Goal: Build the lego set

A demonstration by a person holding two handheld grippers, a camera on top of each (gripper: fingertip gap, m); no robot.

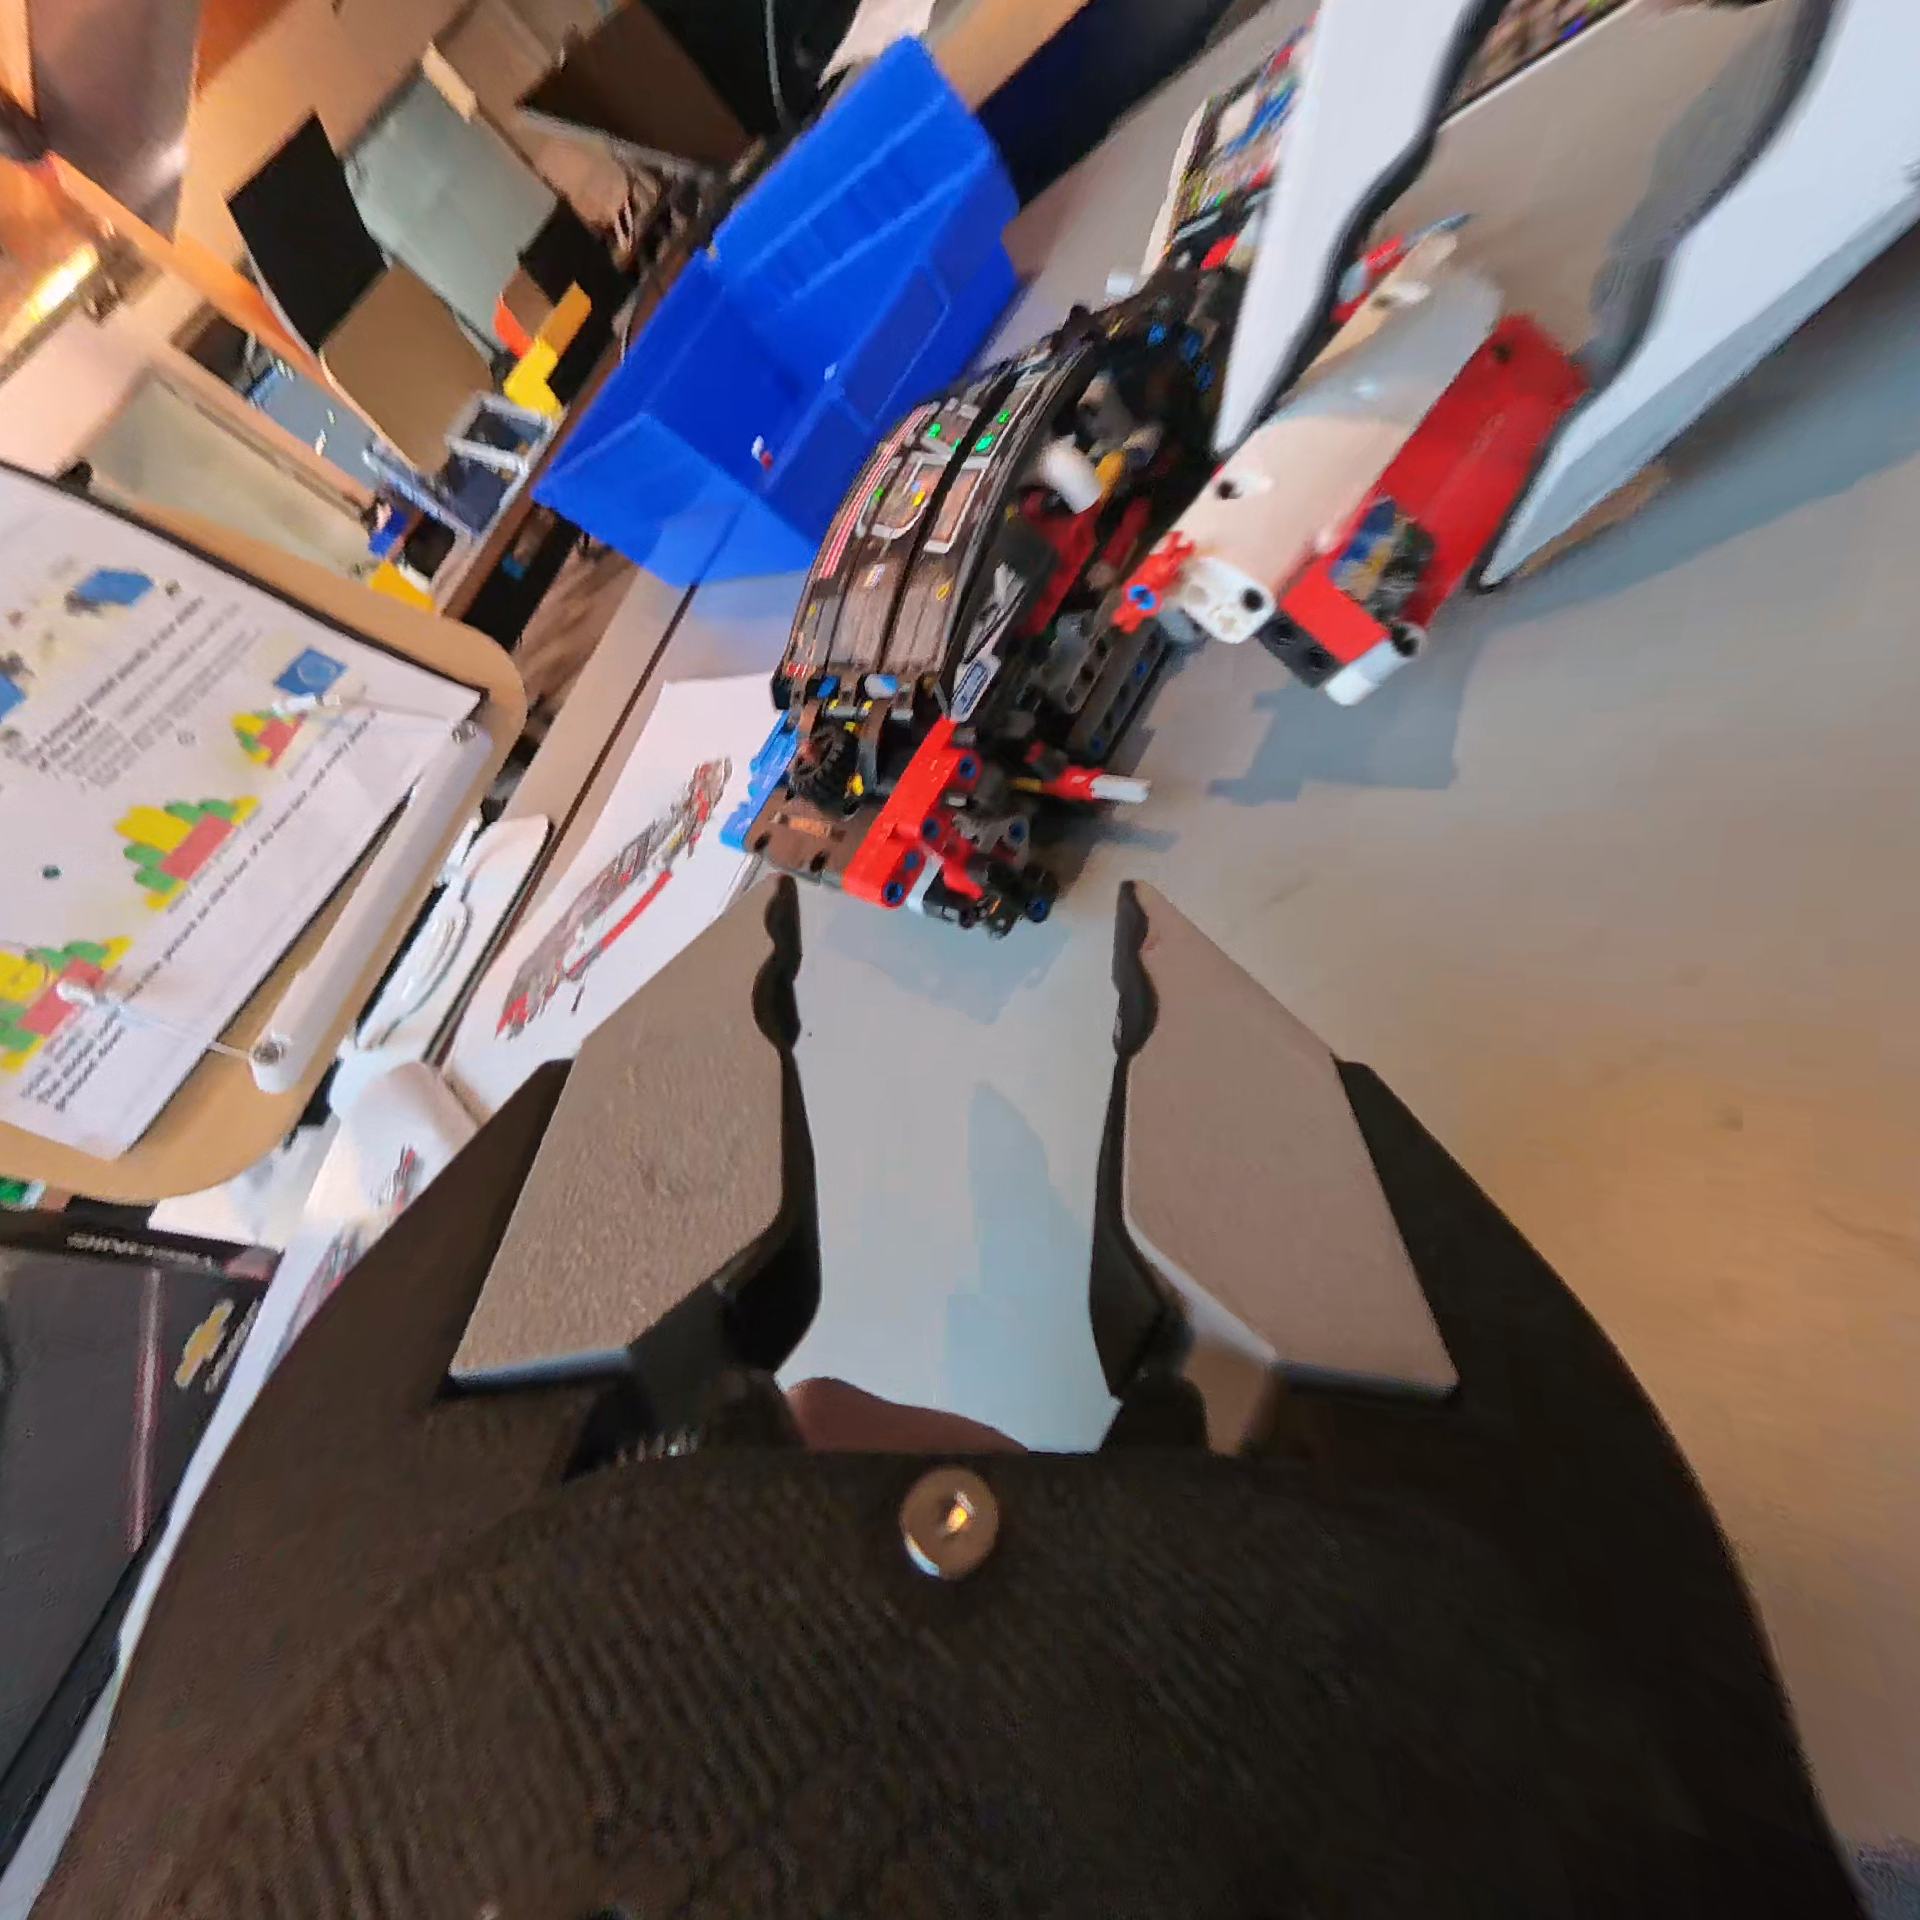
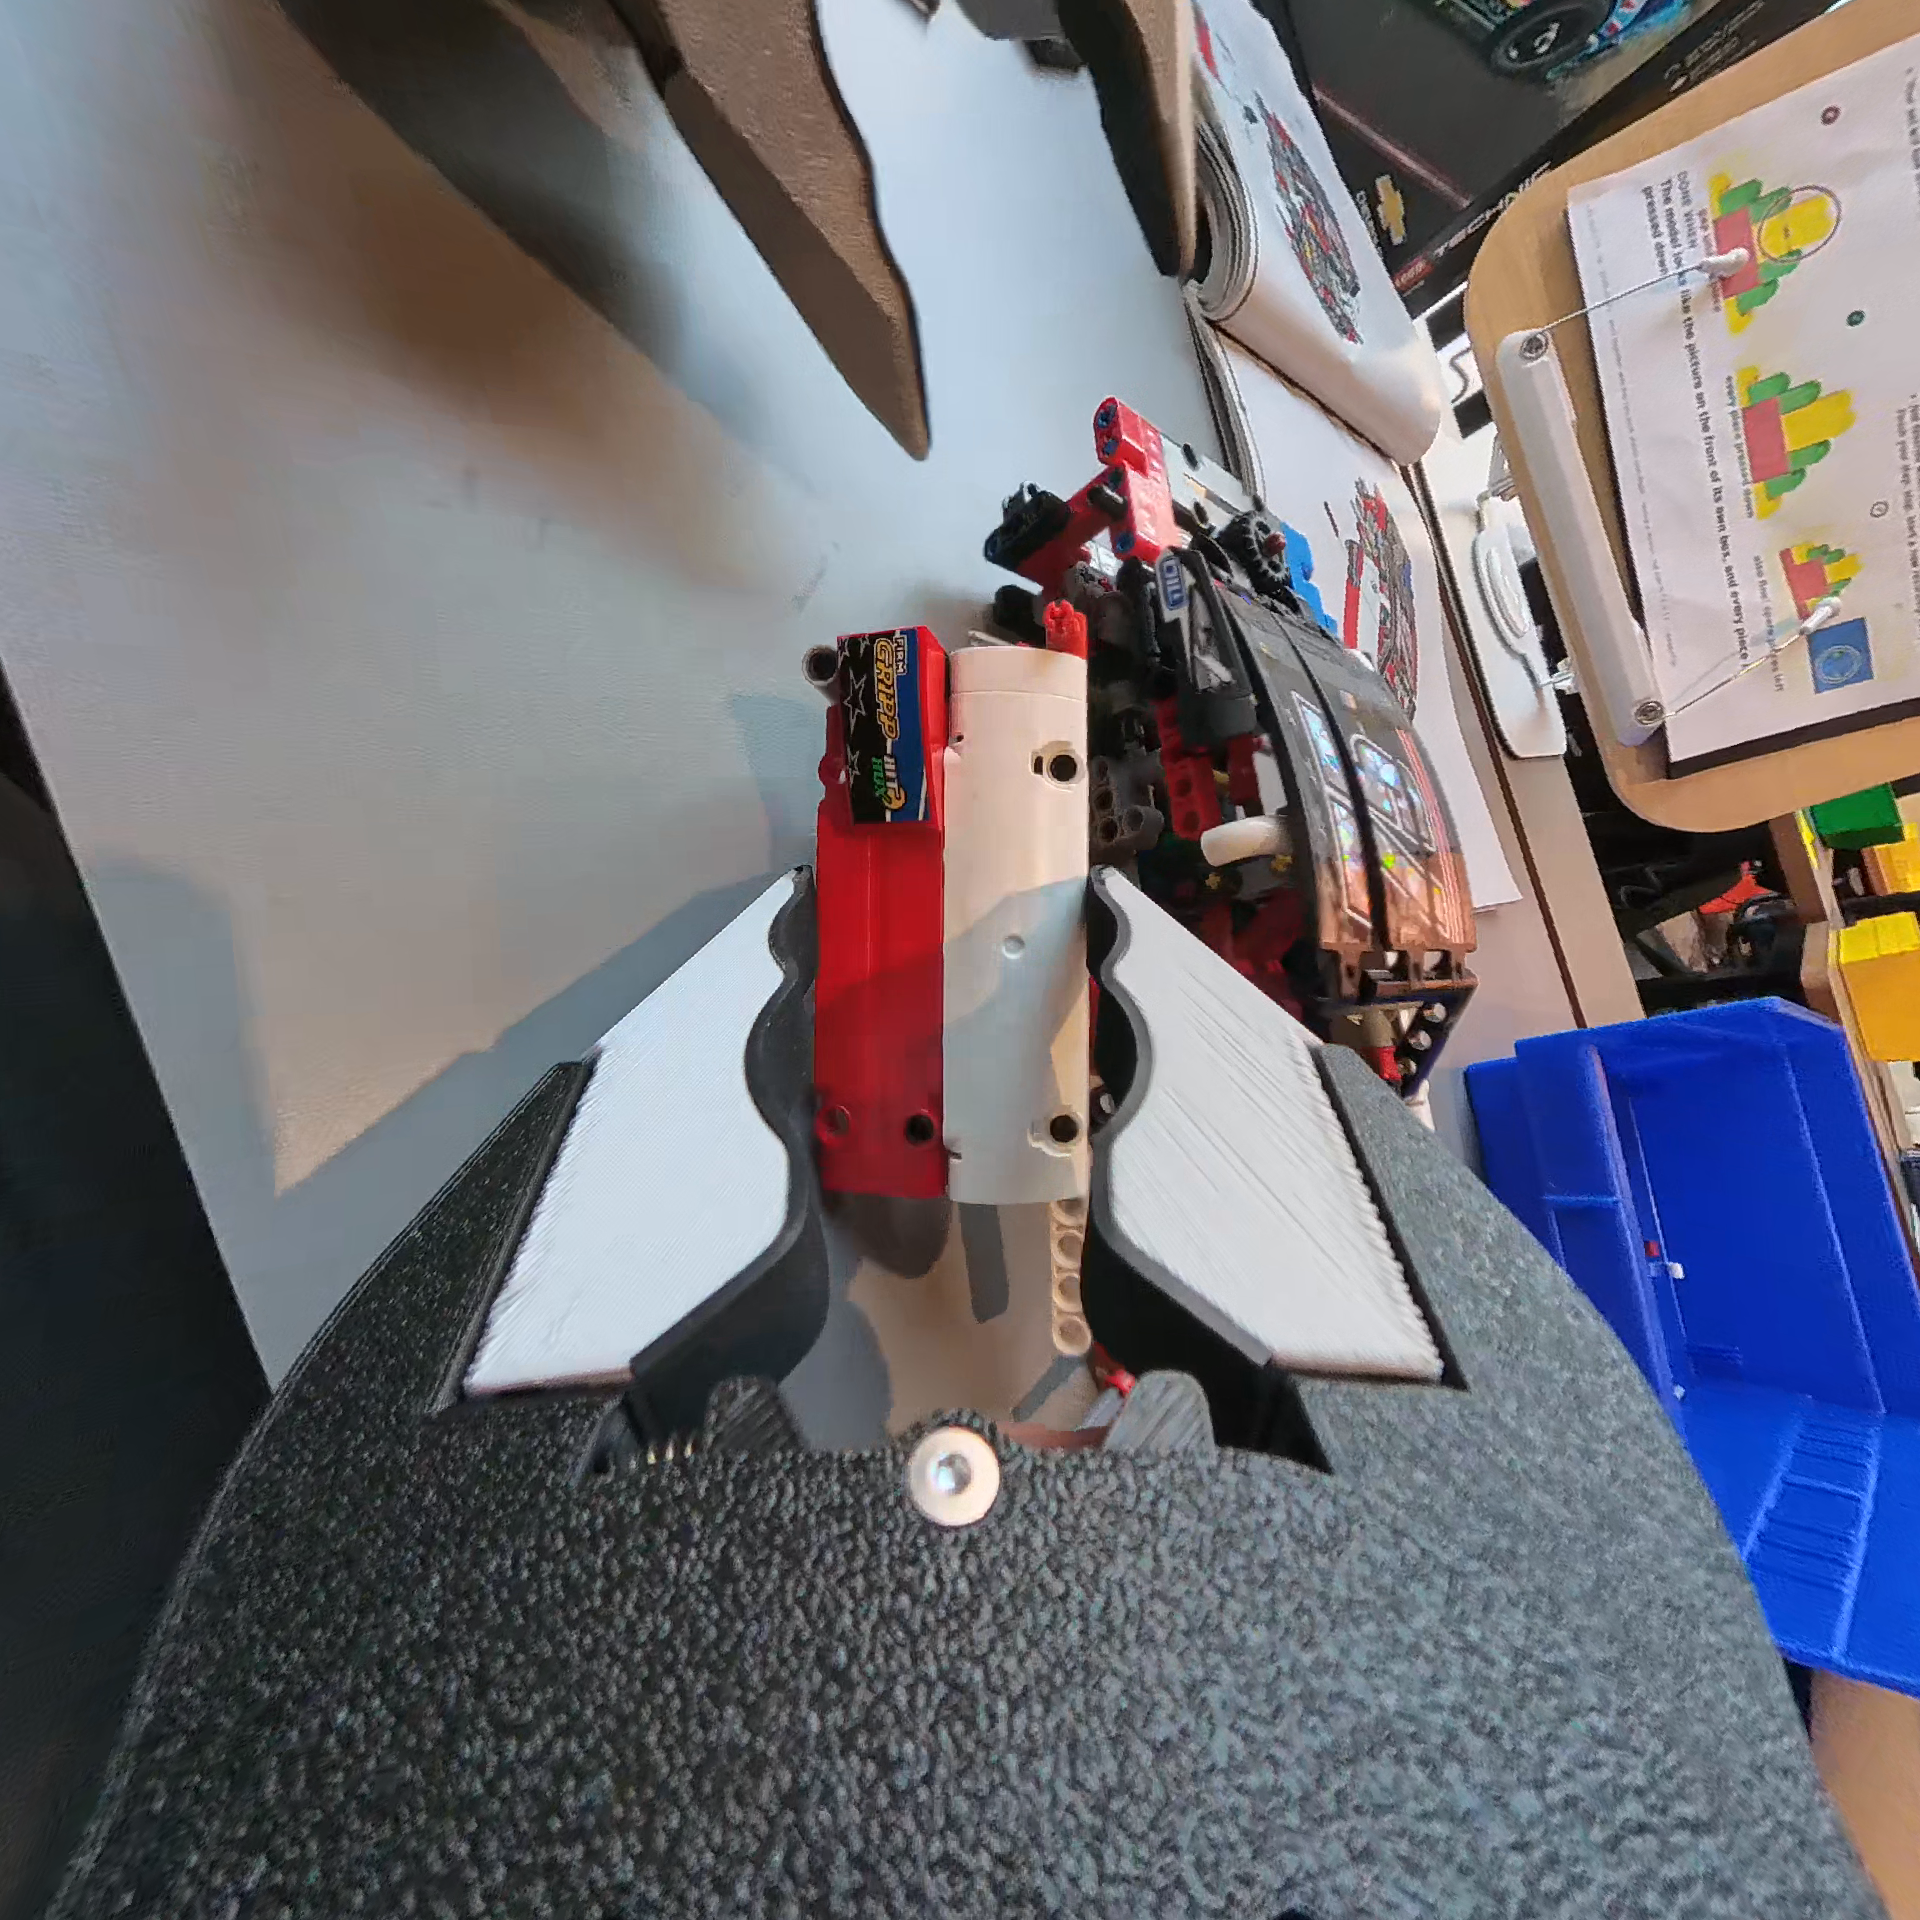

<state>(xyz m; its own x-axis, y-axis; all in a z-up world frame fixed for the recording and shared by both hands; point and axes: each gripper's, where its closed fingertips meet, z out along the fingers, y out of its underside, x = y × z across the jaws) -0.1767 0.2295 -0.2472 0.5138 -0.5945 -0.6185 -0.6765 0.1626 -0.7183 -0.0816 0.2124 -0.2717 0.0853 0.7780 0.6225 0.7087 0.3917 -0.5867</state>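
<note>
A partly built lego car body, black, red and grey with curved stickered panels, sits on the grey table; it also shows in the right wrist view. My right gripper is shut on a red and white side panel assembly, held against the car's side. That panel also shows in the left wrist view, between the right gripper's white fingers. My left gripper is open and empty, just short of the car's near end. The left gripper's dark fingers show at the top of the right wrist view.
A blue plastic bin stands behind the car, also in the right wrist view. An open instruction booklet lies left of the car. A wooden board with a printed sheet and a dark lego box are at the left.
</note>
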